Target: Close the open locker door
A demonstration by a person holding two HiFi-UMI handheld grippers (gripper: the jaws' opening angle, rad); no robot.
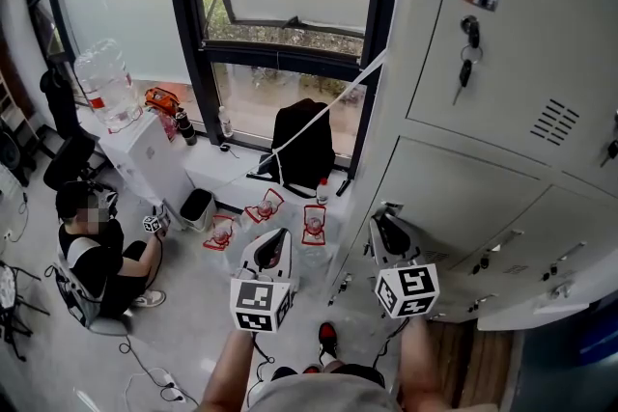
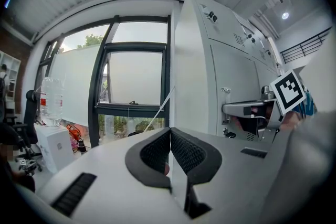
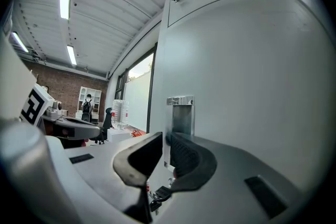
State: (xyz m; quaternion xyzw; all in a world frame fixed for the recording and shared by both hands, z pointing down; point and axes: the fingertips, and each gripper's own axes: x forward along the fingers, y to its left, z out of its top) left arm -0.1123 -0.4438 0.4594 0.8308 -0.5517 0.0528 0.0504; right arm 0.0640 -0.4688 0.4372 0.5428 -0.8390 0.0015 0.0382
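Note:
The grey locker door (image 1: 454, 193) fills the right of the head view, and its face (image 3: 252, 86) fills the right gripper view. A small metal handle (image 3: 181, 110) stands on the door near its edge, with keys (image 3: 160, 194) hanging below. My right gripper (image 1: 386, 219) (image 3: 167, 139) is at this handle, jaws almost together and seemingly pinched on it. To its left, away from the lockers, my left gripper (image 1: 273, 236) (image 2: 169, 136) hangs in the air, shut with nothing in it. The left gripper view shows the locker bank (image 2: 194, 76) side-on.
A person (image 1: 92, 251) sits on the floor at the left. A large water jug (image 1: 106, 87) stands on a white cabinet, and a black backpack (image 1: 304, 145) rests under the window. Red-and-white items (image 1: 314, 225) lie on the floor. Keys (image 1: 468, 39) hang in an upper locker.

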